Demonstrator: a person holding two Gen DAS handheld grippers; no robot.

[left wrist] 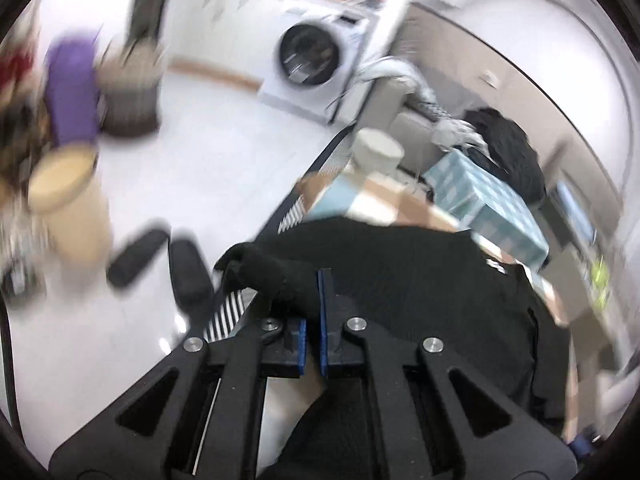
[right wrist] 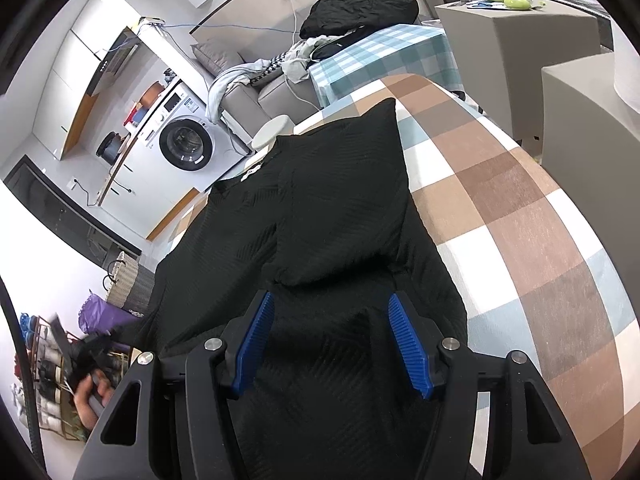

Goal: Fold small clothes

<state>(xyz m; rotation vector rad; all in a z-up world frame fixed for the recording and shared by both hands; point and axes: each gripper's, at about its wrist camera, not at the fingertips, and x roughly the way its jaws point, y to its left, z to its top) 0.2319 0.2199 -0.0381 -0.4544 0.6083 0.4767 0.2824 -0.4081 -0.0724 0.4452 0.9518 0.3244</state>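
A black knit garment (right wrist: pixel 320 208) lies spread on the table's brown, white and blue checked cloth (right wrist: pixel 520 208), with one sleeve folded over its body. My right gripper (right wrist: pixel 331 302) hovers over its near part, open, blue pads (right wrist: pixel 408 344) wide apart and gripping nothing. In the blurred left wrist view, my left gripper (left wrist: pixel 314 280) is shut on a raised, bunched edge of the black garment (left wrist: pixel 420 280) at the table's side edge. A hand (right wrist: pixel 94 394) holding that gripper shows at the lower left of the right wrist view.
Beyond the table stand a white stool (left wrist: pixel 378 150), a blue-checked box (right wrist: pixel 392 56) and a grey sofa (right wrist: pixel 248 96) with piled clothes (right wrist: pixel 360 8). A washing machine (right wrist: pixel 186 146) is at the wall. On the floor are a woven basket (right wrist: pixel 128 284) and black chair arms (left wrist: pixel 136 256).
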